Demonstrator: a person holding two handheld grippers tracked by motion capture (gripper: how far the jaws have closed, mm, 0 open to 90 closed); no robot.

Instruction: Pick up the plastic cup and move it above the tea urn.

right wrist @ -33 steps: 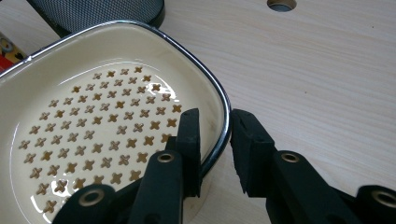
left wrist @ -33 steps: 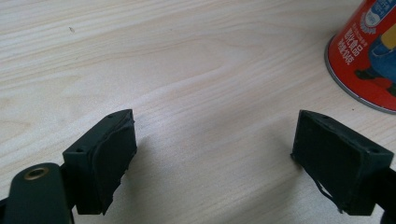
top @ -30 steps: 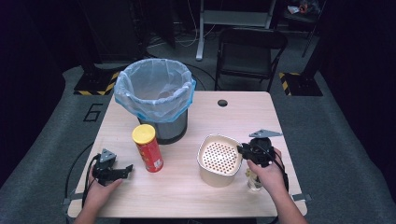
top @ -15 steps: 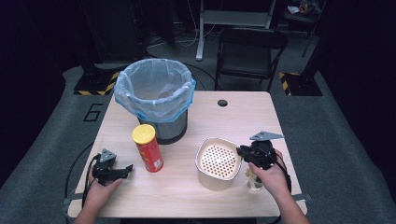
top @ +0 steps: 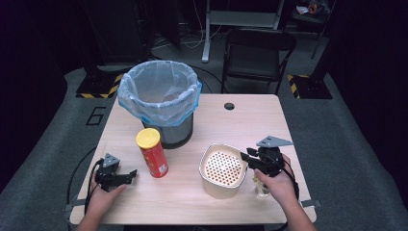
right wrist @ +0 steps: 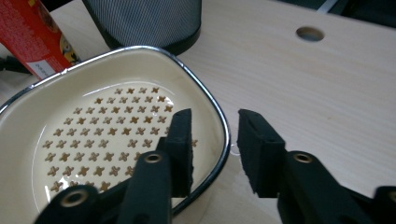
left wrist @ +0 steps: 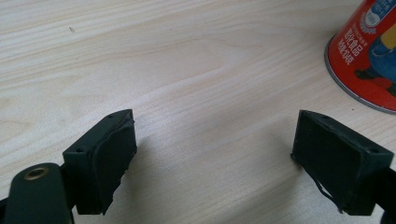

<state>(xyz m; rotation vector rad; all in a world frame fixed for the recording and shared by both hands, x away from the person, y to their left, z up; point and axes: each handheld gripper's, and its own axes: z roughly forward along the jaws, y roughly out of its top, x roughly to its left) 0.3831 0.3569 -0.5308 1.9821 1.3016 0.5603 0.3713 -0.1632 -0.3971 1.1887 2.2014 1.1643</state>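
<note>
High view, left to right. Near the front-left corner of the table (top: 240, 120): left gripper (top: 131, 174), low over the wood, pointing right toward the red chip canister (top: 153, 154). In the left gripper view: jaws of the left gripper (left wrist: 215, 154) spread wide, bare wood between them, base of the canister (left wrist: 369, 51) ahead and off to the right, apart from both pads. Behind the canister, toward the back-left part of the table: mesh waste bin (top: 159, 96) with a pale plastic liner.

Further right, close to the front edge: cream perforated bowl (top: 207, 161) with a chrome rim, upright, mouth up, nothing in it. Touching distance from its right side: right gripper (top: 244, 156), pointing left across the rim. In the right gripper view: jaws of the right gripper (right wrist: 215, 140) astride the bowl's rim (right wrist: 196, 77), one pad inside the bowl, one outside over the wood, a clear gap around the rim; just been opening, so parted and not clamped.

Key relation, as a judgement: rim running across the line of the right jaws, directly between the pads. Right hand far nearer to the bowl than the left; a squeeze enough to retake the rim, a pull back to the right enough to clear it.
</note>
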